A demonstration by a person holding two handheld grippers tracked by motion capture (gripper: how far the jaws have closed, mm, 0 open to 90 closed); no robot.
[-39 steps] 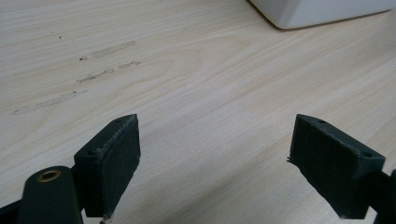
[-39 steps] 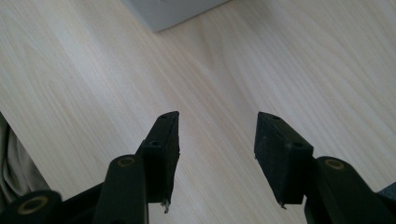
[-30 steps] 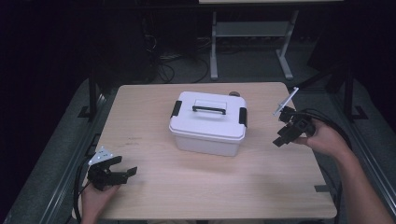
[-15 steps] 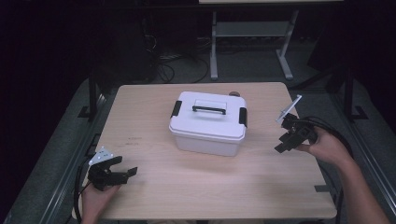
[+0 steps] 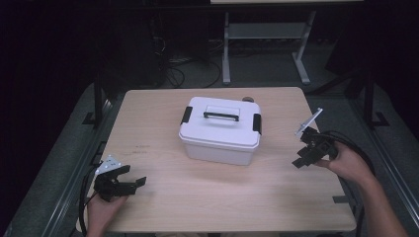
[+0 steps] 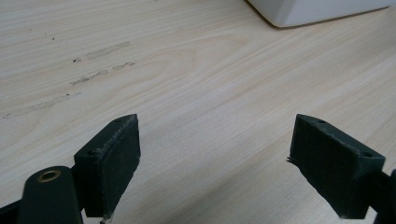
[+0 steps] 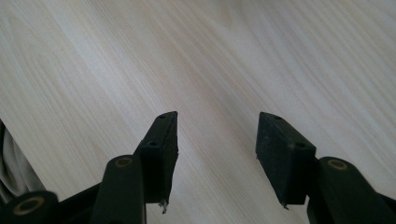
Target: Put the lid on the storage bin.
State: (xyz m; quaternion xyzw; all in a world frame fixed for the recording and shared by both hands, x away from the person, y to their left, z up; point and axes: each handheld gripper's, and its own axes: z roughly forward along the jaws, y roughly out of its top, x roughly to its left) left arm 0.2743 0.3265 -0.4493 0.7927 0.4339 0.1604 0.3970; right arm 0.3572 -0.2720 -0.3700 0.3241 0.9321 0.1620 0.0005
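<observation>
We see a pale wood-grain tabletop (image 5: 163, 118) filling the middle of the high view, with a dark floor, tangled cables and a grey metal stand (image 5: 262, 44) in the upper part of the frame. A white lidded box (image 5: 220, 131) with a black handle and black side latches sits just above the centre of the tabletop, well apart from both claws. The left claw (image 5: 133, 183) rests at the lower left, jaws spread wide with nothing between them; in its own view a corner of the box shows at the upper right. The right claw (image 5: 302, 159) hangs at the right edge, jaws moderately apart, holding nothing, over bare wood.
</observation>
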